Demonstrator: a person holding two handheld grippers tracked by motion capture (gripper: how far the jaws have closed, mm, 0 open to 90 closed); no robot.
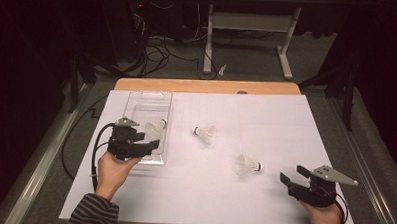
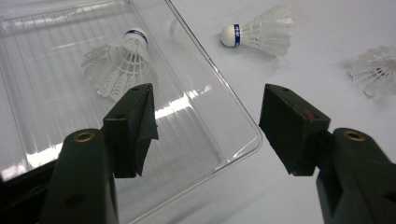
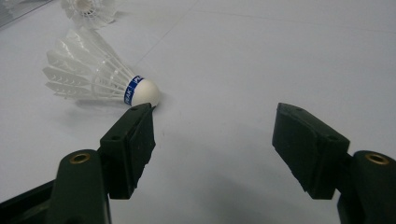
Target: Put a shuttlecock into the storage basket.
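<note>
A clear plastic tray (image 1: 147, 102) lies at the left of the white sheet, with one white shuttlecock (image 1: 156, 129) inside it. My left gripper (image 1: 148, 141) hovers open over the tray's near right corner. In the left gripper view, that shuttlecock (image 2: 121, 65) lies just beyond the left jaw, on the tray (image 2: 46, 93). A second shuttlecock (image 1: 205, 134) lies mid-table, to the right of the tray. The third shuttlecock (image 1: 247, 165) lies to the left of my open right gripper (image 1: 292, 174). In the right gripper view, its cork (image 3: 144, 92) sits just past the left jaw's tip, outside the gap.
The white sheet (image 1: 266, 119) covers a wooden table whose far edge (image 1: 207, 86) shows. Beyond it are a white desk frame (image 1: 249, 23) and cables on the floor. A small white object (image 1: 221, 69) lies on the floor there.
</note>
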